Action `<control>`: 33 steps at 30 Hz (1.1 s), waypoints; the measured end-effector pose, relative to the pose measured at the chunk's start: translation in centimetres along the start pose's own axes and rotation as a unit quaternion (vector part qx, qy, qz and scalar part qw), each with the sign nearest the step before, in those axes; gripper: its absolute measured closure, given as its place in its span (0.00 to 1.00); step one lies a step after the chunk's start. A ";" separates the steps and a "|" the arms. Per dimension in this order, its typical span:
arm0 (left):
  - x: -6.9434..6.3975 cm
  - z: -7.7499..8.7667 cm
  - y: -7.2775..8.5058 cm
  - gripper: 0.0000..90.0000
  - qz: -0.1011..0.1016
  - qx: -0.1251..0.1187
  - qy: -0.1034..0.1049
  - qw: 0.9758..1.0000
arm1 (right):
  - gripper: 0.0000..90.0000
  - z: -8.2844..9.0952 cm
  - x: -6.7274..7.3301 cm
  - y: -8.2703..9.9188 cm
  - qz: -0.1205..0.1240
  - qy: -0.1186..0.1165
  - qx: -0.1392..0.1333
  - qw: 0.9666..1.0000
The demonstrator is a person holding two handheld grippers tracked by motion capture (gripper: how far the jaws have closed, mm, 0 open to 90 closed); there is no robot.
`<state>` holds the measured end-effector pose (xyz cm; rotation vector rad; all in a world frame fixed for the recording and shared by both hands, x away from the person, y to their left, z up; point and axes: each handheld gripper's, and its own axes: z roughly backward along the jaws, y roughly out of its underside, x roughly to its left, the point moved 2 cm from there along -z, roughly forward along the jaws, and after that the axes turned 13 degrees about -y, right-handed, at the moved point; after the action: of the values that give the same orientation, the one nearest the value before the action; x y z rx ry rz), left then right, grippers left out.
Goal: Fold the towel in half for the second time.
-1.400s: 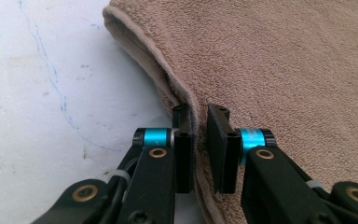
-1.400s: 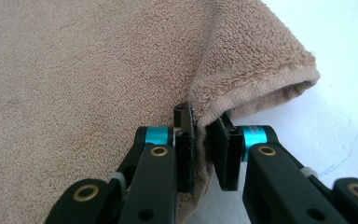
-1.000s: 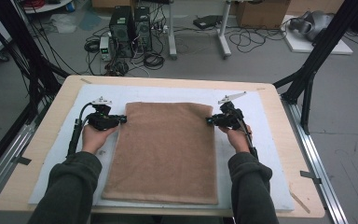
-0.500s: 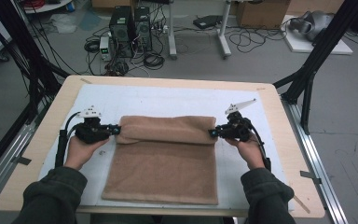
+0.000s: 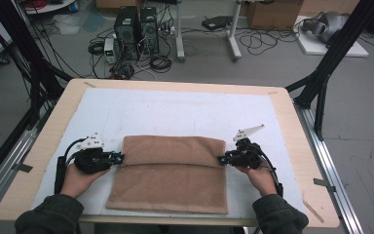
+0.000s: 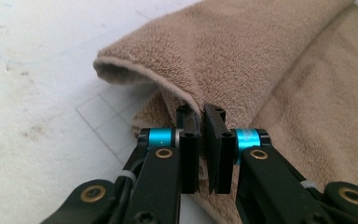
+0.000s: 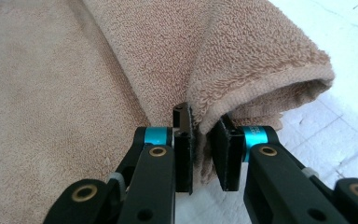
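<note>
A brown terry towel (image 5: 175,180) lies on the white mat (image 5: 175,112), its far part folded over toward the near edge. My left gripper (image 5: 121,158) is shut on the folded layer's left corner. Its jaws pinch the towel's hem (image 6: 193,100) in the left gripper view, where the towel (image 6: 242,56) arches up into a loop beyond my left gripper (image 6: 201,112). My right gripper (image 5: 220,159) is shut on the right corner. In the right gripper view the towel (image 7: 144,56) hangs between the pads of my right gripper (image 7: 205,123). Both grippers lie level, pointing inward.
The wooden table (image 5: 282,97) carries the mat, with bare mat beyond the towel. A metal rail (image 5: 331,165) runs along the right side. Black frame posts (image 5: 331,53) stand at the corners. Computer towers (image 5: 136,24) and cables sit on the floor behind.
Both grippers have come toward the near edge, dragging the towel's far edge with them. The flat towel is now folded over itself, with the held edge about halfway down.
</note>
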<state>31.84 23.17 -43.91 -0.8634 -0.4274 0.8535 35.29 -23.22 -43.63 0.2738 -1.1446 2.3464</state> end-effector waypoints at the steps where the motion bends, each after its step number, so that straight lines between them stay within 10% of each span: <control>1: 0.0 0.0 0.1 0.93 0.001 0.002 0.000 1.000 | 0.87 0.0 0.1 0.0 0.001 0.002 0.001 1.000; 17: 2.1 2.1 -1.5 0.65 0.000 0.000 -0.023 1.000 | 0.47 2.5 0.3 -1.5 0.000 0.044 -0.028 0.999; 26: 3.1 -2.9 -4.8 0.58 0.029 0.018 -0.018 0.999 | 0.37 1.1 -2.5 -5.0 -0.019 0.067 -0.026 0.997; 33: 3.6 -6.3 -4.1 0.49 0.055 0.081 -0.006 0.995 | 0.35 -1.2 -4.7 -4.7 -0.071 0.023 0.008 0.997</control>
<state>39.97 21.50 -44.39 -0.7378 -0.3188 0.9818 41.81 -21.54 -43.10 0.2954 -1.0492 2.2262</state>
